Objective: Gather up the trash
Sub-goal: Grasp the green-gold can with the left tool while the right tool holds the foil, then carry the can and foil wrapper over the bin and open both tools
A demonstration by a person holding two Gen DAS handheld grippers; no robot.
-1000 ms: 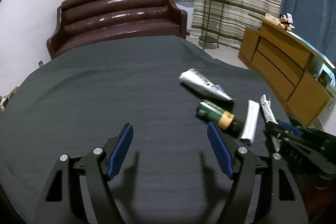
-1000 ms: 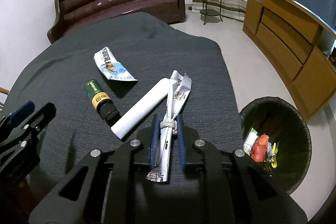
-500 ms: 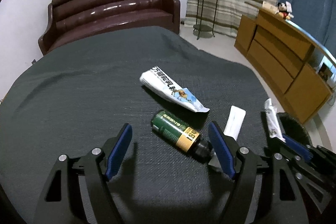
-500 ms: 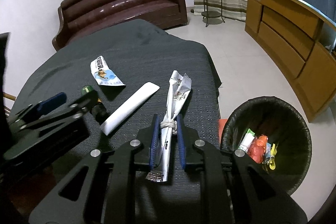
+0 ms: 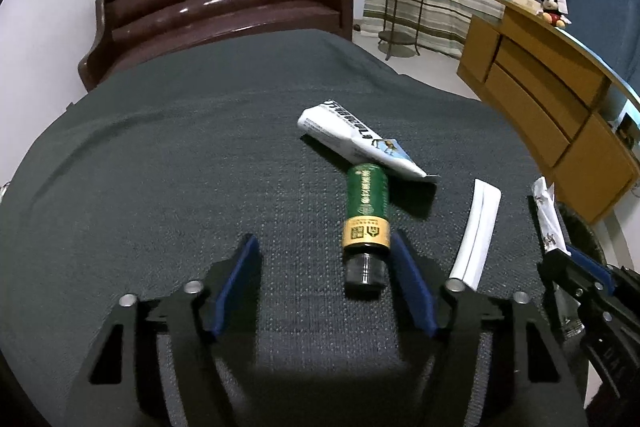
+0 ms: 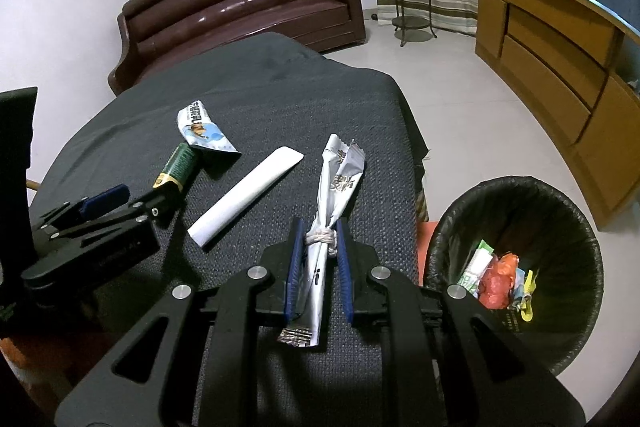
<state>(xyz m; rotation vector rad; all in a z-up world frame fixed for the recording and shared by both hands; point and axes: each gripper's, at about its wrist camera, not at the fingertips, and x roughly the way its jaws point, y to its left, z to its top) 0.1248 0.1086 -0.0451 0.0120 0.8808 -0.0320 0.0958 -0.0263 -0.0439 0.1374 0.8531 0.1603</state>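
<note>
Your right gripper [image 6: 318,267] is clamped on a knotted silver wrapper [image 6: 332,211], the blue pads pinching it just at the knot, where the twisted foil is thickest and least likely to slip. It sticks out forward over the table edge, crinkled and flattened at both ends, so you seem to be carrying it toward the trash bin [image 6: 516,195] on the floor to the right. The bin is round, lined with a black bag, and already holds a few bright scraps.

Your left gripper [image 5: 324,279] has just been closing, but its fingers stand apart with nothing pressed. The black cap of the small green bottle [image 5: 366,207] lies between the tips, close to the right pad; whether it touches is hard to tell. The bottle lies on its side, a smooth hard cylinder with a gold band, so it may roll if one pad nudges it first.

Its far end touches or sits just beside a flattened white tube [image 5: 356,141], soft and creased. A white paper sleeve [image 5: 478,231], long and flat, lies to the right. All rest on the dark woven cloth [image 5: 160,167] covering the table, which should grip them a little.
</note>
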